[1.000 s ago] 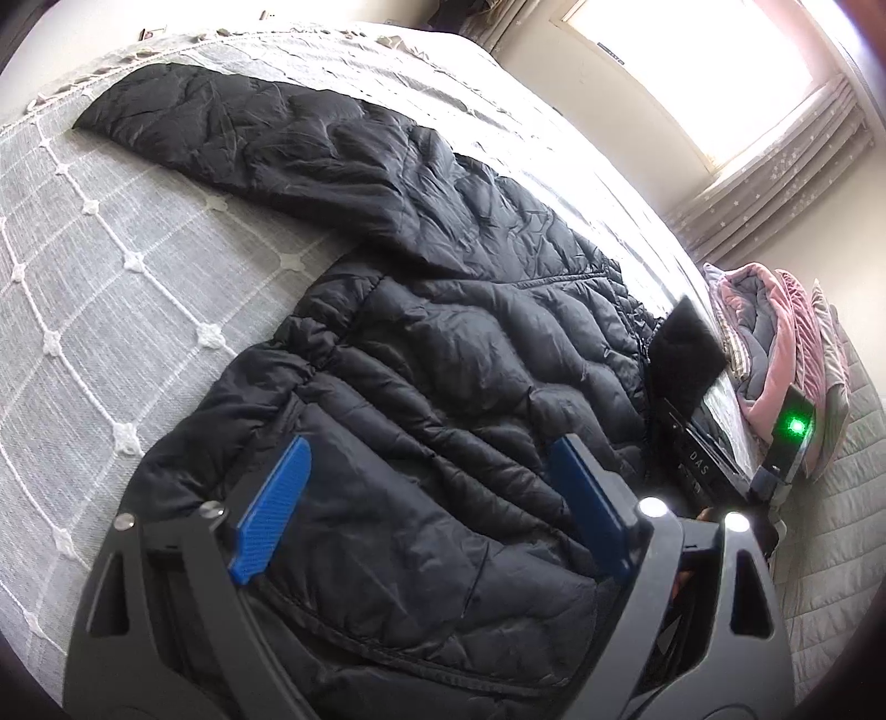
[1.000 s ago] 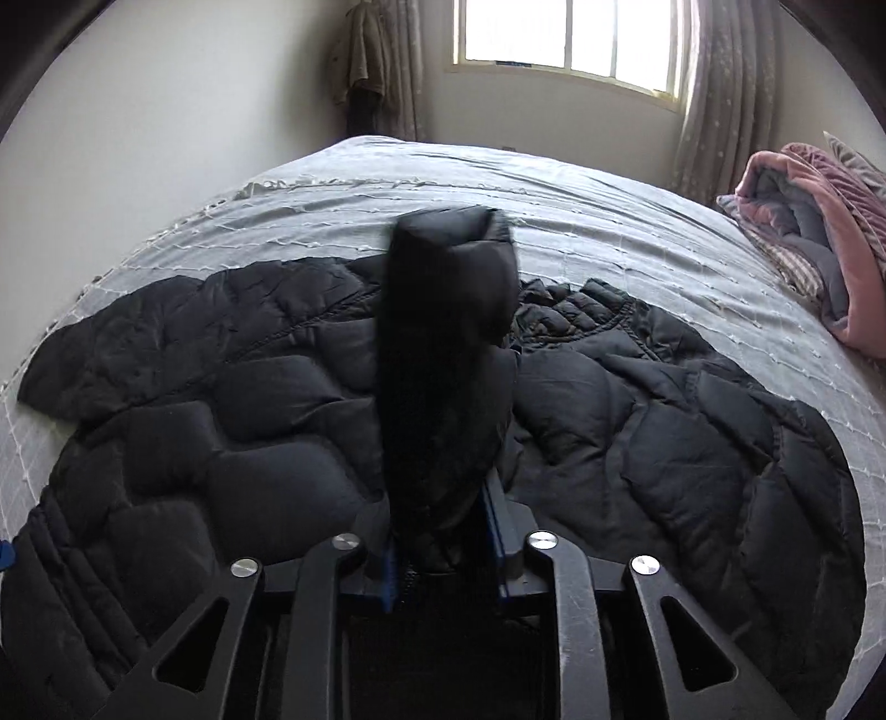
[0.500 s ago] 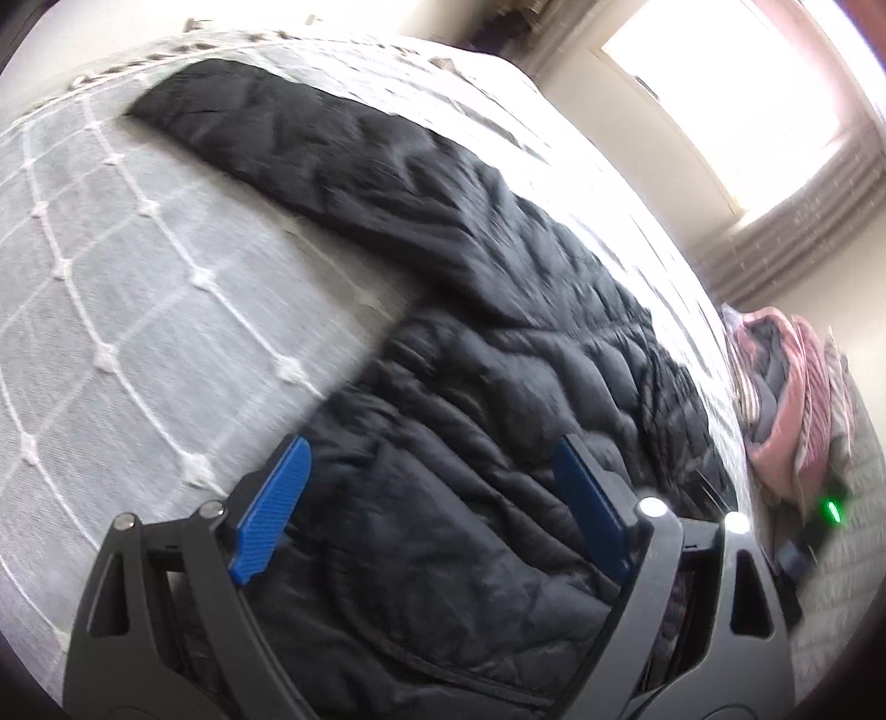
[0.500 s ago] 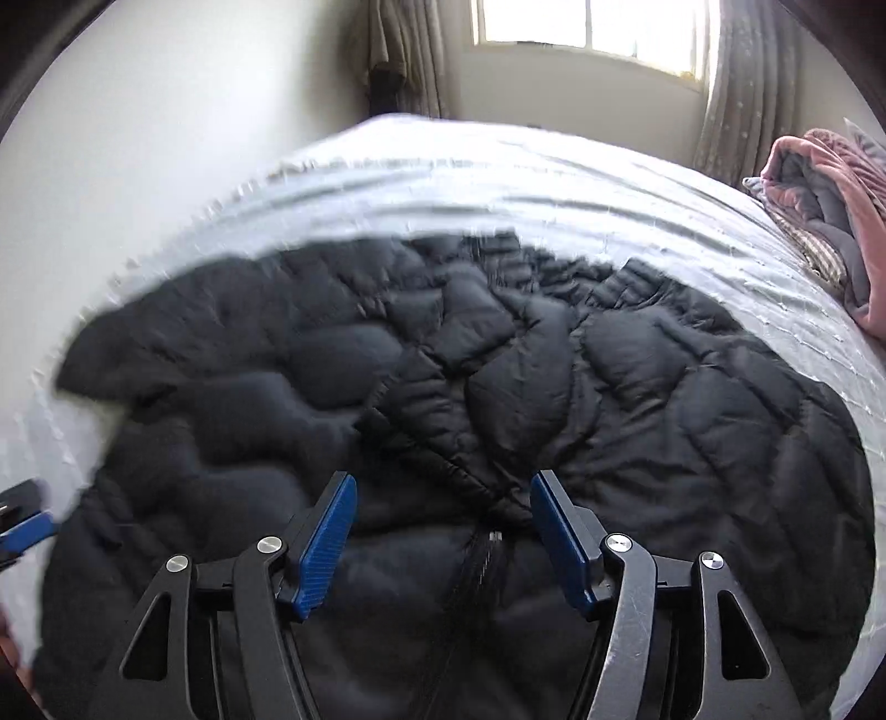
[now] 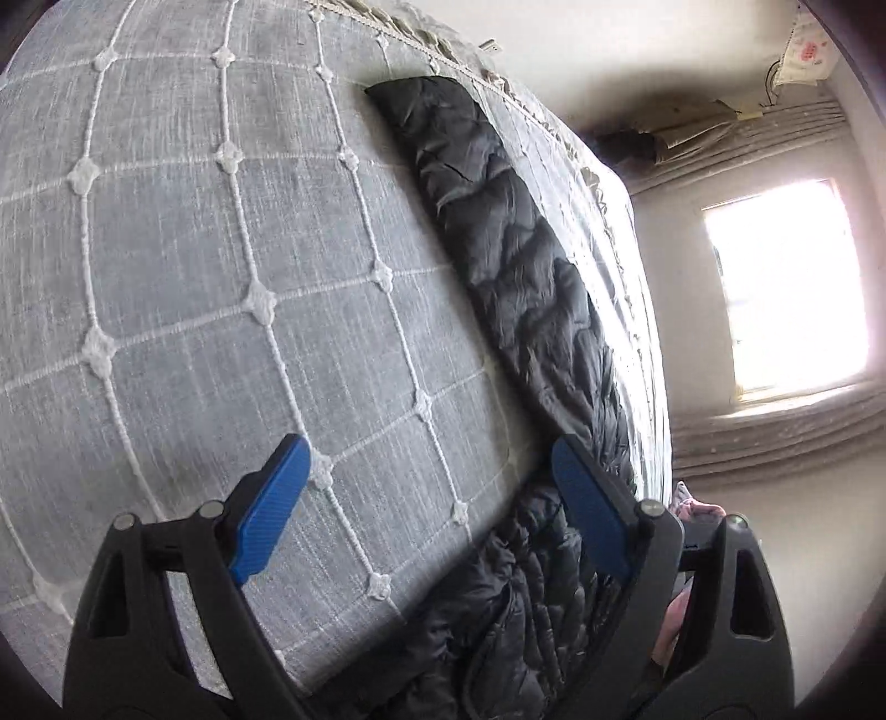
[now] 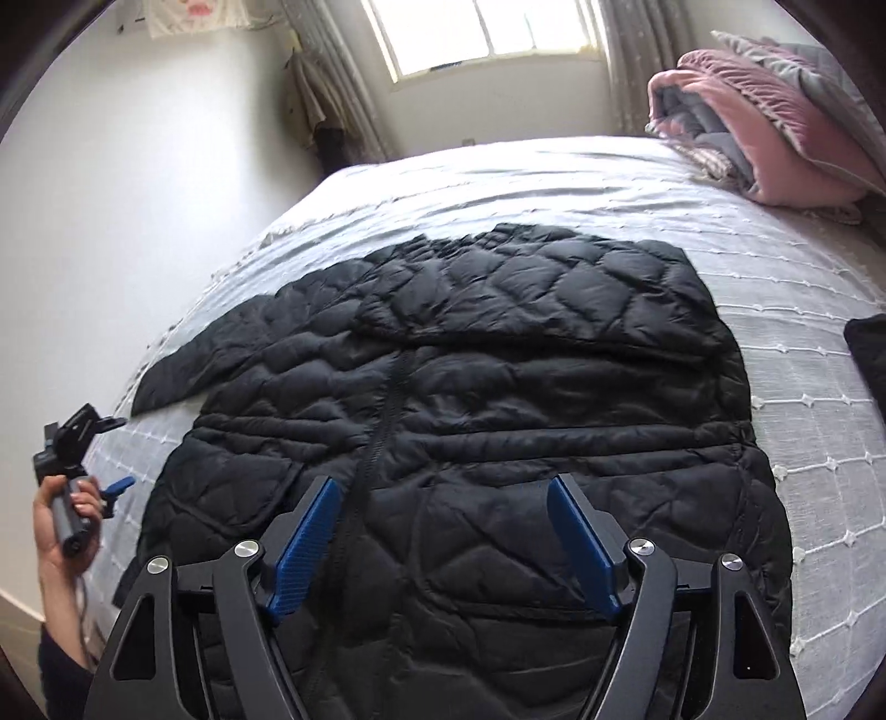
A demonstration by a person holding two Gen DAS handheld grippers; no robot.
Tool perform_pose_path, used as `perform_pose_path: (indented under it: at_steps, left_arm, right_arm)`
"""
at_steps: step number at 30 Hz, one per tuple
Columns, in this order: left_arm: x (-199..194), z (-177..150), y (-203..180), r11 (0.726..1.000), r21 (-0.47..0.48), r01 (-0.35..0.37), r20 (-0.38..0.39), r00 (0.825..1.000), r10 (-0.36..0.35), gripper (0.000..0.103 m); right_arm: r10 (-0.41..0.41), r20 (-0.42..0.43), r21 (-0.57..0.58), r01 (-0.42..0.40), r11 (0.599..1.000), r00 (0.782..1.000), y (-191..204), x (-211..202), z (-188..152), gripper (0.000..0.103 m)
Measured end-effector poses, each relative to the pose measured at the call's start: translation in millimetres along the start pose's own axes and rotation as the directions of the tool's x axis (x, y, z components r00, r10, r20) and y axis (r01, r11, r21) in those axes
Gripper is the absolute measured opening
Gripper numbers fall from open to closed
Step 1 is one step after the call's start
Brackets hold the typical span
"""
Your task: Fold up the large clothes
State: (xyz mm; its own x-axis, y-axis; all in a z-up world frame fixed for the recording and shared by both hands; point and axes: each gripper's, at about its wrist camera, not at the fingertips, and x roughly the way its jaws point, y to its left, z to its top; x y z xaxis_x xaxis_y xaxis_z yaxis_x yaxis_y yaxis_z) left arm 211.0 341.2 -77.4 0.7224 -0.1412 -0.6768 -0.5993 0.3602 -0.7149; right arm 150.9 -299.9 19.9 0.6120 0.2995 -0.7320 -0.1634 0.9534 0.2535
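While the right wrist view takes in the whole black quilted jacket (image 6: 470, 399), spread front-up across the middle of the bed (image 6: 803, 387) with its zipper running toward the camera, one sleeve folded across the chest and the other sleeve stretched toward the bed's left edge, the left wrist view shows only that stretched sleeve (image 5: 498, 232) lying near the far fringed edge and a bunched part of the jacket at lower right; right gripper (image 6: 443, 540): jaws released, just been opening, nothing between the blue pads, hovering over the jacket's lower front; left gripper (image 5: 432, 504): jaws spread wide, empty, over bare grey coverlet beside the sleeve; left hand (image 6: 66, 526) on its handle near the bed's left edge, seen only from the right wrist; pink and grey bedding (image 6: 764, 133) piled at the far right corner, window (image 6: 487, 27) beyond; against a second ago, the sleeve then pinched upright in the right gripper now lies flat across the chest, and the left gripper has swung off the jacket body toward the outstretched sleeve; no legible writing or labels in either view
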Motion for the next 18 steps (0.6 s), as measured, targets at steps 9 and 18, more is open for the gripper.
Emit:
perform_pose_path:
  at_steps: [9, 18]
  left_arm:
    - [43, 88, -30, 0.979, 0.079, -0.187, 0.028, 0.982, 0.186, 0.095]
    - [97, 106, -52, 0.916, 0.171, -0.363, 0.094, 0.931, 0.352, 0.102]
  right_arm:
    - [-0.215, 0.02, -0.032, 0.215, 0.976, 0.976, -10, 3, -12, 0.08]
    - [-0.354, 0.027, -0.067, 0.355, 0.932, 0.935, -17, 9, -13, 0.08]
